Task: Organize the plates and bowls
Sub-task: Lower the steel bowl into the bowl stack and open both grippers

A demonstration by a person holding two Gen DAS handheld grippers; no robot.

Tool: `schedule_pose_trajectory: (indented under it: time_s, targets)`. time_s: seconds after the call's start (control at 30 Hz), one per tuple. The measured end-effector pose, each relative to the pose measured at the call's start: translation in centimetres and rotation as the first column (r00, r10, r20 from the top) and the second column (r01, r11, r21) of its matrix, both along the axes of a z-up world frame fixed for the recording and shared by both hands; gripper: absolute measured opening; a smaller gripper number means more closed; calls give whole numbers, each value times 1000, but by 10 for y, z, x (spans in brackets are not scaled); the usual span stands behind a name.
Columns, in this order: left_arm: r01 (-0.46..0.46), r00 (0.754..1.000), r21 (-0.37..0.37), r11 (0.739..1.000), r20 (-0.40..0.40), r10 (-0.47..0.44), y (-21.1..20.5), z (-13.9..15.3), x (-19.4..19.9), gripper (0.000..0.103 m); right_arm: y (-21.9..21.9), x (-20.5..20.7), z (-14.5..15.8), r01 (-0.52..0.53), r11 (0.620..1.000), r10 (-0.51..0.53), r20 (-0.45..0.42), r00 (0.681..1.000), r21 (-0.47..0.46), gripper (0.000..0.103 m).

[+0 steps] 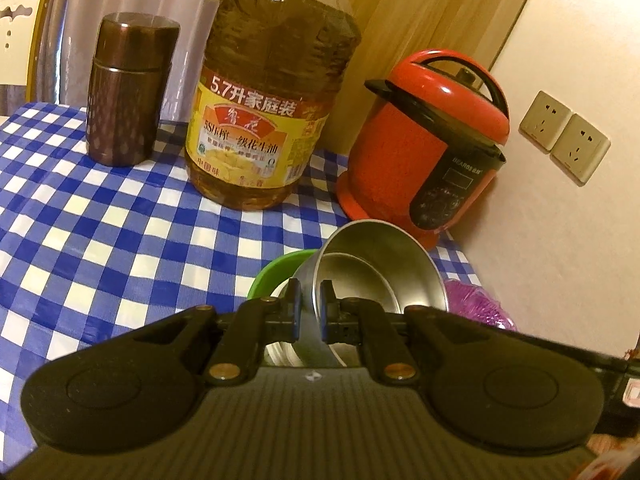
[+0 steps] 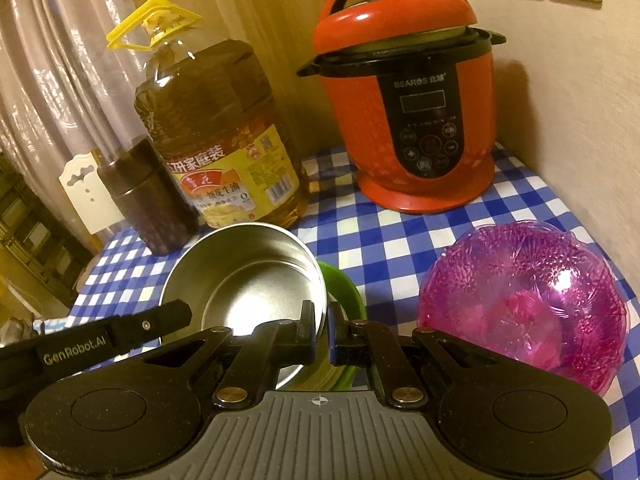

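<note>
One steel bowl, gripped by both grippers at once. Right gripper jaws clamped on the bowl's rim at its 4 o'clock side: one finger inside the wall, one outside. Left gripper jaws likewise clamped on the rim, wall pinched between blue-edged pads. In the right wrist view the left gripper's arm, lettered GenRobot.AI, comes in from 9 o'clock and meets the bowl's near-left rim.

The steel bowl sits tilted over one green bowl, which peeks out at its 3 o'clock; in the left wrist view the green bowl shows at the steel bowl's 9 o'clock, with something white inside it, type unclear. Can't tell if the steel bowl touches the green one.

One purple translucent bowl, textured, at 3 o'clock of the pair, apart from them; only a sliver shows in the left wrist view.

One table with a blue-white check tablecloth. Background at 12 o'clock: one red pressure cooker with a black control panel, one large oil bottle with a yellow handle, one dark brown canister just beside the bottle at its 9 o'clock. Two wall sockets to the cooker's 3 o'clock. One white chair back at far 10 o'clock, curtains behind.
</note>
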State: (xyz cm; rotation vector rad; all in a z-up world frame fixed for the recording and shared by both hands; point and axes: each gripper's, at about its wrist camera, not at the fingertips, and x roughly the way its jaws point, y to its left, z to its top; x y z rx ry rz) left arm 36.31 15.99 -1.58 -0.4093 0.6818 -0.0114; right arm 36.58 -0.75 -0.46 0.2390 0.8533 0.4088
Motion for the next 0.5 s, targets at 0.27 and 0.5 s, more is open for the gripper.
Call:
schedule_pose_trajectory:
  time_s: [0.27,0.5]
  targets:
    - [5,999,-4,1000,-35,-5,-1,-6,3,8,2,5,-6,1,1000,-1,-14,1000,-16,5]
    - [-1,998,-15,1000,-61,0,2,-10,4,8,4,9,-11,-7,1000,6,-26,1000,-25,5]
